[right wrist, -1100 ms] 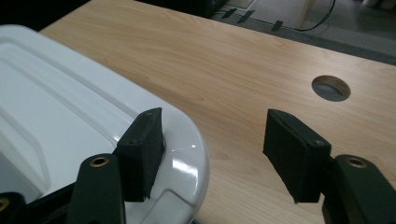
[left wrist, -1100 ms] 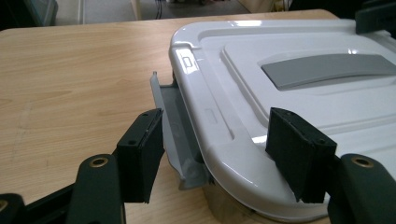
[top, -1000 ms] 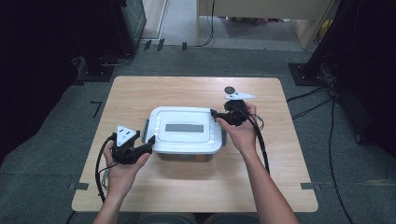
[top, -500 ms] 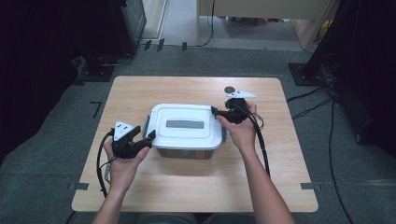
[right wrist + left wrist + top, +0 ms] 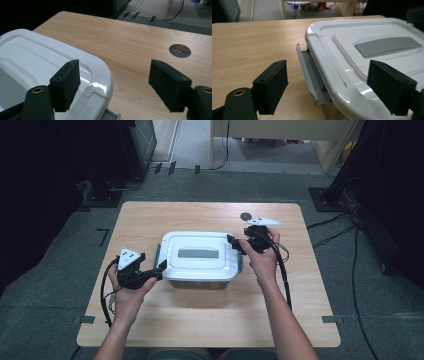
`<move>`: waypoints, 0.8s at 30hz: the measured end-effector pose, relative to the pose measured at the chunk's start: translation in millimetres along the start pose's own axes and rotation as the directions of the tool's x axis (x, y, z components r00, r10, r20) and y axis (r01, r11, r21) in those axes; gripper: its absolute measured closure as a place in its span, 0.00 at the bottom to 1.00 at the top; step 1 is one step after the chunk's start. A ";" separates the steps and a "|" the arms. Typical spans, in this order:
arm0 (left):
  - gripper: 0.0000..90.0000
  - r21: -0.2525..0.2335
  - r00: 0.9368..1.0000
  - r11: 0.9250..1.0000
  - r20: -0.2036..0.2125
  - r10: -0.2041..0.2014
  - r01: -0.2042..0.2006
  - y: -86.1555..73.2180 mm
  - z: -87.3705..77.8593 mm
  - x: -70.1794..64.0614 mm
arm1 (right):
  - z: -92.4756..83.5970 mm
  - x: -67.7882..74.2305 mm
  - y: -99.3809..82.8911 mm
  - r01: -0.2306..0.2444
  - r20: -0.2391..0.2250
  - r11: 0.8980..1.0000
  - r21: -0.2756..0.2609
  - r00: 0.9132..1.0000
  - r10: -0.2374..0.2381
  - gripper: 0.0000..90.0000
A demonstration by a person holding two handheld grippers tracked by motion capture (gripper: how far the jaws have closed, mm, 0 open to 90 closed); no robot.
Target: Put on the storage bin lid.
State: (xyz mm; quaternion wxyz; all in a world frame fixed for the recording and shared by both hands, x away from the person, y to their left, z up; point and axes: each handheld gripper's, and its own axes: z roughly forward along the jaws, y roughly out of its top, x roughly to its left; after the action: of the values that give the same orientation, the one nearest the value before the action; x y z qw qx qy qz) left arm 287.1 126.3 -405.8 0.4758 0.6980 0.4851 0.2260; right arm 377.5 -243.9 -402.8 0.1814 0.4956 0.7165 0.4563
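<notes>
So there's this white plastic box with a snap-on lid sitting about mid-table, a bit toward the near edge. The person has a gripper at each short end of it. Left gripper is by the left end, right gripper by the right end's far corner.

Both sets of jaws have just been opening and now stand spread. In the left gripper view the grey latch sits flipped out in the gap between the pads, nothing pressing on it. The right pair straddles the lid's corner without pinching it either.

My guess: the box is light, stiff and glossy, so pretty slippery to squeeze from the sides. Better to grab the grey latches or hook under the lid's rim at the ends.

Compared to a second back, the left hand has slid slightly toward the near edge and its latch looks swung outward now. The box itself hasn't budged.
</notes>
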 end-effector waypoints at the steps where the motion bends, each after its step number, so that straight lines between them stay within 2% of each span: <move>1: 0.15 -0.002 1.000 1.000 0.004 0.001 -0.001 0.4 -1.9 0.5 | -4.1 -0.1 -0.7 0.004 -0.005 1.000 -0.006 1.000 -0.004 0.26; 5: 0.15 -0.010 1.000 1.000 0.005 0.003 -0.003 0.9 -9.9 4.6 | -21.8 -1.5 -3.9 0.006 -0.005 1.000 -0.028 1.000 -0.006 0.26; 8: 0.15 -0.013 1.000 1.000 -0.007 0.000 0.000 -2.4 -17.6 12.0 | -34.1 -4.3 -6.9 -0.018 -0.011 0.999 -0.035 1.000 0.018 0.26; 12: 0.15 -0.010 1.000 1.000 -0.016 0.007 -0.008 -6.4 -21.9 15.3 | -47.8 -7.5 -13.2 -0.017 0.002 0.999 -0.037 1.000 0.017 0.26; 18: 0.15 -0.029 0.998 0.999 -0.052 0.025 -0.027 -17.9 -36.2 21.5 | -68.3 -17.5 -30.7 -0.015 0.024 0.999 -0.042 1.000 0.016 0.26; 24: 0.15 -0.036 0.996 0.999 -0.093 -0.004 0.001 -37.9 -42.1 33.1 | -84.4 -25.1 -55.0 -0.010 0.039 1.000 -0.022 0.999 0.011 0.26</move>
State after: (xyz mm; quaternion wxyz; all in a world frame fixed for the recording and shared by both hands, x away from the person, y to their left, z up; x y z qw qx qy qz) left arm 251.0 177.4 -425.4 0.4653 0.6775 0.5034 0.2665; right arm 298.5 -311.0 -409.9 0.1986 0.5061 0.7051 0.4553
